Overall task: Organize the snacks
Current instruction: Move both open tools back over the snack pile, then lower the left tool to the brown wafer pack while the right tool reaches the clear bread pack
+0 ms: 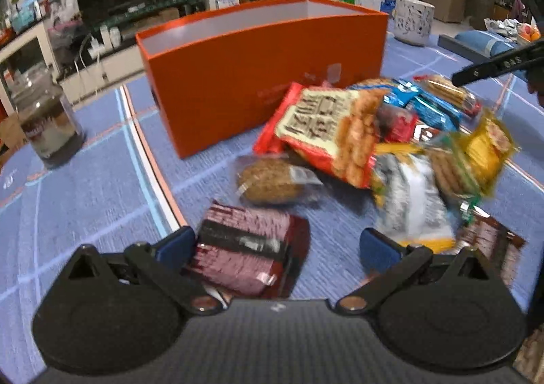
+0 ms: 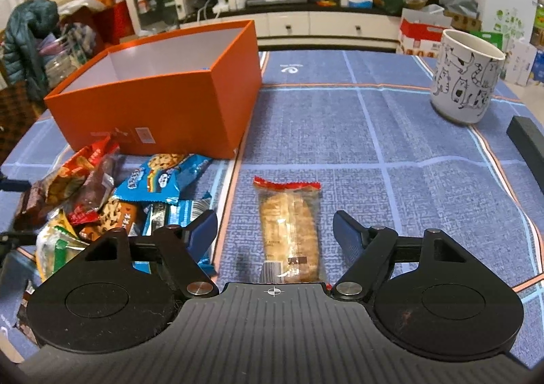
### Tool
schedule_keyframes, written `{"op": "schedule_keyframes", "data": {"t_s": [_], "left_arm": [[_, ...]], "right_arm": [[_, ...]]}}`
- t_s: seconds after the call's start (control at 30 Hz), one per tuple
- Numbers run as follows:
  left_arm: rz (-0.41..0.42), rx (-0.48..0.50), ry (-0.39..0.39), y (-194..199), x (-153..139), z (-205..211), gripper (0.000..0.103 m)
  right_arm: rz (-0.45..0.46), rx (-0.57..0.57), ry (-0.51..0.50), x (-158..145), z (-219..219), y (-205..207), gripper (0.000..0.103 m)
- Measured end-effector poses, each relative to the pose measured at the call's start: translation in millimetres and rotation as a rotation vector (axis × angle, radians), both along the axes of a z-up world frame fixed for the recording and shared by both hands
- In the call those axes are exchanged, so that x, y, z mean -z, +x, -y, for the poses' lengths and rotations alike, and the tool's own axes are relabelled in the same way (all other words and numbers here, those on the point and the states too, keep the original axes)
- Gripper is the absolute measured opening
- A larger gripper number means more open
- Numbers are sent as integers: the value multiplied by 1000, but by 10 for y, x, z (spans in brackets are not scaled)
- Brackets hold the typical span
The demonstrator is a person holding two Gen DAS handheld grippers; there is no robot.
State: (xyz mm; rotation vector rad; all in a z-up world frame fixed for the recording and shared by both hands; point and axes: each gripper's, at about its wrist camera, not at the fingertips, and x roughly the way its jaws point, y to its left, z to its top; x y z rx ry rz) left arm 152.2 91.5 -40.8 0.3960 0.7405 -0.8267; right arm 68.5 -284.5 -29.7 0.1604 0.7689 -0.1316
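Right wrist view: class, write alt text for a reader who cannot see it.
An open tool straddles a clear-wrapped biscuit bar lying alone on a blue tablecloth, its fingers apart from the wrapper. To the left a heap of snack packets lies before an open, empty-looking orange box. A white cat-print cup stands far right.

Both wrist views look down, sharing the orange box (image 1: 258, 78).

Open left tool (image 1: 277, 246) over dark snack packet (image 1: 244, 258), orange box (image 1: 265, 78) behind
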Motion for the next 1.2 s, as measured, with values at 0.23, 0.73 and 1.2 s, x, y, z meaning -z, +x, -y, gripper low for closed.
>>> {"op": "schedule_keyframes", "data": {"t_s": [0.23,0.73,1.2], "left_arm": [[23,64,20,-203,-152,-241,102],[-45,420,163,314,-6,58,102],[-21,155,132,-726,-80,-150,103]], "right_arm": [[24,13,31,-55,12,0,69],[-21,2,18,10,-56,91,68],[15,20,44,-88,-68,29,68]]}}
